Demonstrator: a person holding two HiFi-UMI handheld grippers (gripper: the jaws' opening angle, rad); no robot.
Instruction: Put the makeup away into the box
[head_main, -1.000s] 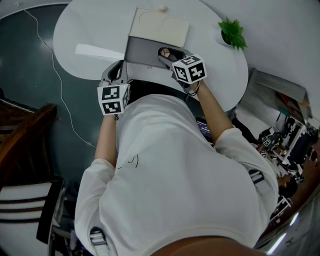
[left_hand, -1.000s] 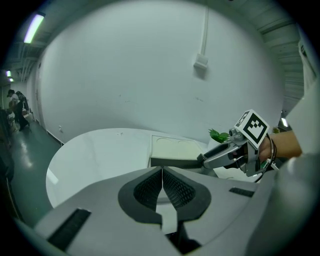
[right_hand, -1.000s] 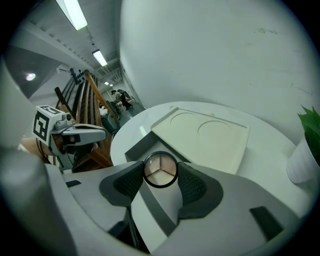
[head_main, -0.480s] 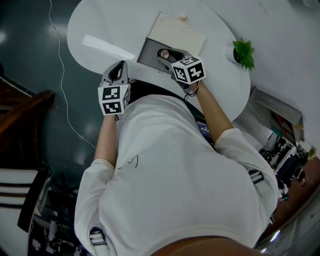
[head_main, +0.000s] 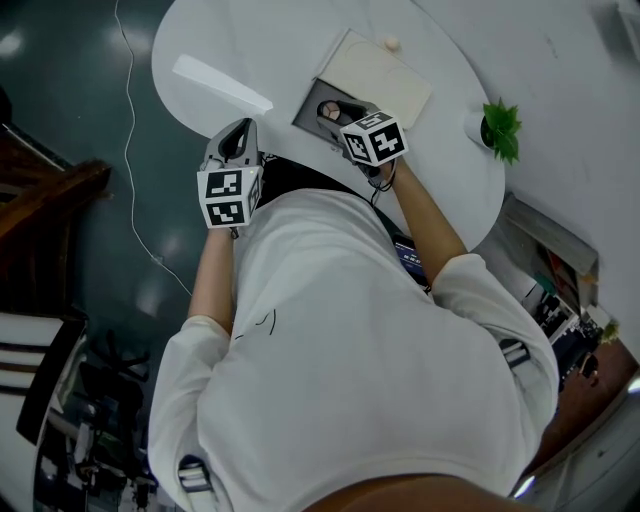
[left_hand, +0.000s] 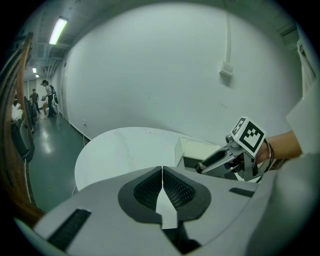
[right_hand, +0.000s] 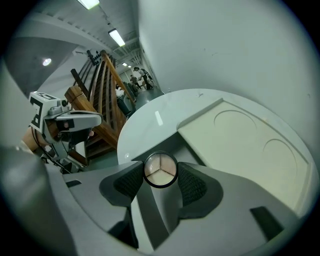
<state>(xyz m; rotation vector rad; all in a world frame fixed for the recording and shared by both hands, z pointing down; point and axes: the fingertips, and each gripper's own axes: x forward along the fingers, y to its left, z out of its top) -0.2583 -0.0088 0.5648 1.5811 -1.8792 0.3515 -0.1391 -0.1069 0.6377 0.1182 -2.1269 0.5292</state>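
While your right gripper (right_hand: 160, 173) clamps a round makeup compact (right_hand: 160, 169) over the open box (head_main: 375, 75) at the upper centre of the head view, your left gripper (left_hand: 162, 186) hangs left of it, jaws together and empty, beside the white table (head_main: 230, 40).

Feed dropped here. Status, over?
Right tool shut on round compact, over open box. Left tool shut, empty. No obstruction seen.
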